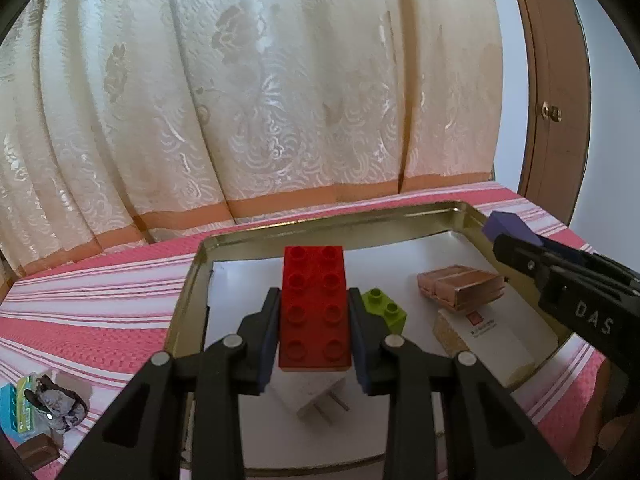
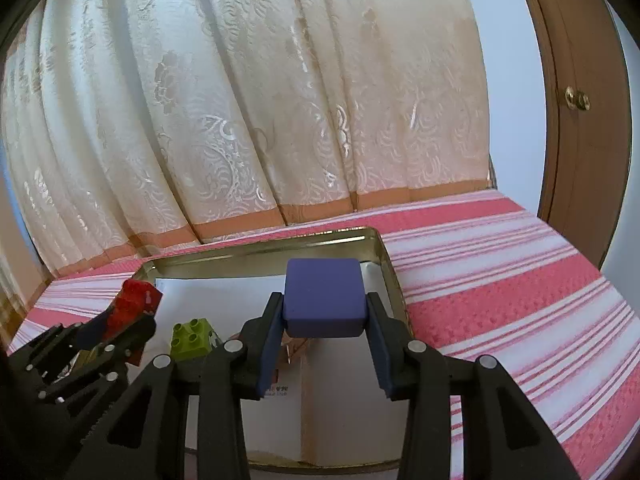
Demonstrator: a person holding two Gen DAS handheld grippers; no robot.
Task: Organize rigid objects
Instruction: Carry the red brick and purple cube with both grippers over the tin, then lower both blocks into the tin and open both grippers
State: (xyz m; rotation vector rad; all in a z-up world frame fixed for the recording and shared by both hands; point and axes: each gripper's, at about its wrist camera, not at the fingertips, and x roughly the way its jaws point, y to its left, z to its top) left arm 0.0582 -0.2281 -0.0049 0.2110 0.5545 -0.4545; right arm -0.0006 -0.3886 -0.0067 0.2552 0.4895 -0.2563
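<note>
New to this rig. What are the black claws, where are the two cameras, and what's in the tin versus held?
There is no robot arm here: a person holds a two-finger gripper in each hand, with a fisheye camera on each looking along its fingers.

Left wrist view: the left gripper is shut on a red studded brick above a metal tin on a pink striped cloth. The black claw at the right edge is the other gripper.

Right wrist view: the right gripper is shut on a purple block.

Lying in the tin: a small green brick, a copper-coloured pack, a white box and a white plug.
</note>
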